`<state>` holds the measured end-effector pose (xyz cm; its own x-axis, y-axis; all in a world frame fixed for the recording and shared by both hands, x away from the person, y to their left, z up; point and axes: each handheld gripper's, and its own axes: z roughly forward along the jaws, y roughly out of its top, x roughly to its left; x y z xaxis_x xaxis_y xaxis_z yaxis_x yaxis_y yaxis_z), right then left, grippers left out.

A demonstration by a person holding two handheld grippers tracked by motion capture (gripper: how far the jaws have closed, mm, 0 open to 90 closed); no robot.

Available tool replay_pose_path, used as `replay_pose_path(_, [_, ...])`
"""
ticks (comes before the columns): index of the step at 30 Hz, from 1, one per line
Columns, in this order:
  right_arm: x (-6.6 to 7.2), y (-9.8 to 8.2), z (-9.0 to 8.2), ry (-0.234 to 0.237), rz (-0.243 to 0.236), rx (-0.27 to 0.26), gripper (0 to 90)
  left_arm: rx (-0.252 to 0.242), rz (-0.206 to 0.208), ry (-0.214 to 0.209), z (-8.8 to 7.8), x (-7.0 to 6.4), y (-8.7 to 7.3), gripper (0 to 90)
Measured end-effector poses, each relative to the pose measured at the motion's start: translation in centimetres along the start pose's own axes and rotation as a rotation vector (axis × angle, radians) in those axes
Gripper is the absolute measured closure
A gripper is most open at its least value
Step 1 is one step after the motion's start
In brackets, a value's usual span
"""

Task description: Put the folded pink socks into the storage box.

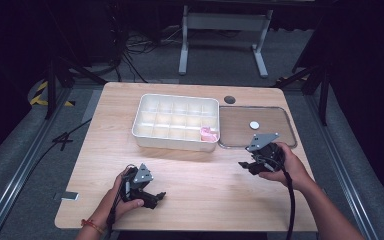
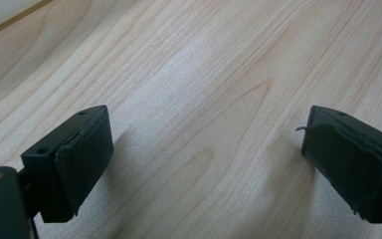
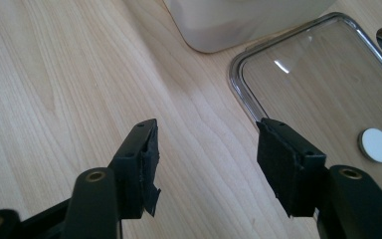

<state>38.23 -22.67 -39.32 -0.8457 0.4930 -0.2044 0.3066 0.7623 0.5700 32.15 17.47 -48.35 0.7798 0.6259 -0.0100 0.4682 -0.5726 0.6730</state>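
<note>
A white compartment box [image 1: 176, 121] stands at the back middle of the wooden table, with a small pink thing [image 1: 209, 133] in its front right compartment. A clear lid [image 1: 256, 126] lies flat to its right, a white round disc [image 1: 254, 125] on it. My right gripper [image 1: 244, 164] hovers just in front of the lid, jaws open and empty; its own view shows the lid's rim [image 3: 238, 87], the disc [image 3: 376, 145] and the box's corner [image 3: 229, 25]. My left gripper [image 1: 157, 196] rests low near the table's front left, open, with bare wood between its pads [image 2: 87, 159].
A round cable hole [image 1: 229, 99] sits in the table behind the lid. The table's front edge [image 1: 180, 229] runs close below both hands. A white desk frame [image 1: 225, 35] and cables lie on the floor beyond the table.
</note>
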Motion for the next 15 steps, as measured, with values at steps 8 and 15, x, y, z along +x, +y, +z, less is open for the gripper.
replay_pose_path(8, [0.2, -2.0, -0.1, 0.004, 0.033, 0.003, 39.4, 0.002, 0.004, 0.003, 0.1, 0.0, 0.1, 5.5])
replay_pose_path(15, [0.6, -3.7, -0.2, 0.001, 0.049, 0.008, 38.7, 0.003, 0.003, 0.005, 0.0, 0.0, 0.1, 5.3])
